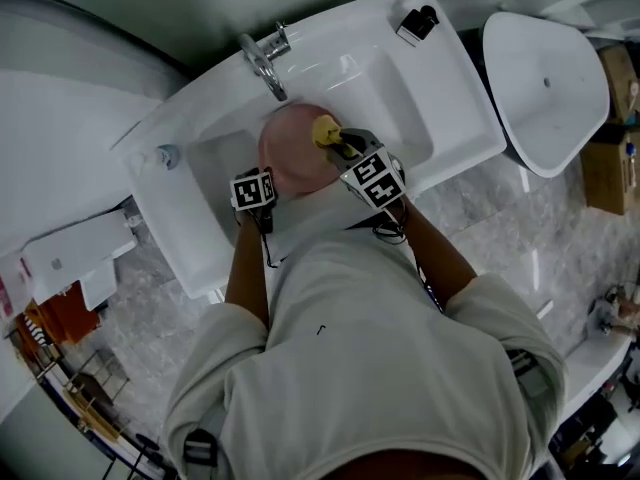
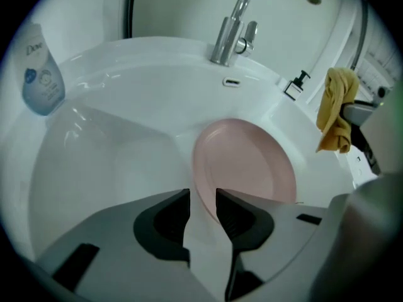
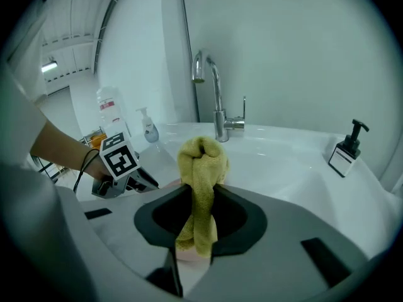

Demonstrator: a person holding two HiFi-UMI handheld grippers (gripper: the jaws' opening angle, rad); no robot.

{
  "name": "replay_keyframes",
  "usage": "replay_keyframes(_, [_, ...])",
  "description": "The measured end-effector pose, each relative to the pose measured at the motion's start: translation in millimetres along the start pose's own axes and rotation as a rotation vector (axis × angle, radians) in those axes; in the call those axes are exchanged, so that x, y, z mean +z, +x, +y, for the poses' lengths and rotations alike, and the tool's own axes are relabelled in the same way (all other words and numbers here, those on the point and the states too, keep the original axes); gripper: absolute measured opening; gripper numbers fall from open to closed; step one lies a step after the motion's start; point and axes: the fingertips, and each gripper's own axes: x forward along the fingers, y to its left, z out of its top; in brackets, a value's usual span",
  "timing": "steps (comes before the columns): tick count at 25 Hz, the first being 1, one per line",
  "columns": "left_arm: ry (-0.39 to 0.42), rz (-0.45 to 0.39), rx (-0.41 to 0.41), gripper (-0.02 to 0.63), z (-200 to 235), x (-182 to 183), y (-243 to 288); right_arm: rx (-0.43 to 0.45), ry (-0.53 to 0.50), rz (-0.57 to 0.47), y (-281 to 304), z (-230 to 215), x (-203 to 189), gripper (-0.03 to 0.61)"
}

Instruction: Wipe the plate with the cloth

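A pink plate (image 1: 297, 150) stands tilted on its edge inside the white sink (image 1: 400, 98). My left gripper (image 2: 203, 199) is shut on the plate's near rim, and the plate's face (image 2: 247, 167) rises beyond the jaws. My right gripper (image 3: 201, 192) is shut on a bunched yellow cloth (image 3: 200, 168). In the head view the cloth (image 1: 326, 130) sits over the plate's right edge, with the right gripper (image 1: 340, 142) just behind it. From the left gripper view the cloth (image 2: 336, 109) hangs to the right of the plate, apart from it.
A chrome faucet (image 1: 265, 63) arches over the basin's back. A black-topped soap dispenser (image 1: 417, 23) stands at the far right corner, and a clear bottle (image 2: 41, 65) on the left rim. A second white basin (image 1: 545, 88) lies to the right; shelves with clutter (image 1: 60, 318) stand at left.
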Motion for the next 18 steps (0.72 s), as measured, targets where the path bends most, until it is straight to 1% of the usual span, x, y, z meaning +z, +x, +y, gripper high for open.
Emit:
replay_keyframes(2, [-0.039, -0.085, -0.004, 0.127, -1.6, 3.0, -24.9, -0.002, 0.016, -0.051, -11.0, 10.2, 4.7, 0.087])
replay_keyframes(4, [-0.046, -0.204, -0.012, 0.118, -5.3, 12.7, -60.8, -0.016, 0.052, -0.112, -26.2, 21.9, 12.7, 0.086])
replay_keyframes(6, [-0.01, -0.336, -0.041, 0.043, -18.9, 26.1, -101.9, -0.047, 0.063, -0.162, -42.7, 32.5, 22.0, 0.086])
replay_keyframes(8, [0.026, -0.457, -0.095, 0.028, -42.5, 34.4, -143.1, -0.079, 0.045, -0.188, -57.7, 44.3, 28.6, 0.086])
replay_keyframes(10, [0.029, -0.558, -0.131, 0.024, -66.1, 35.6, -178.6, -0.088, 0.031, -0.205, -69.8, 58.1, 33.5, 0.086])
replay_keyframes(13, [0.035, -0.652, -0.144, 0.021, -93.9, 21.5, -222.1, -0.086, 0.019, -0.235, -88.1, 85.3, 37.0, 0.086])
replay_keyframes(15, [0.038, -0.693, -0.144, 0.021, -107.3, 4.9, -243.9, -0.088, 0.0, -0.245, -100.0, 104.6, 34.4, 0.086])
replay_keyframes(18, [0.0, -0.731, -0.12, 0.021, -112.3, -22.8, -265.0, -0.088, -0.022, -0.239, -114.9, 128.9, 24.5, 0.086])
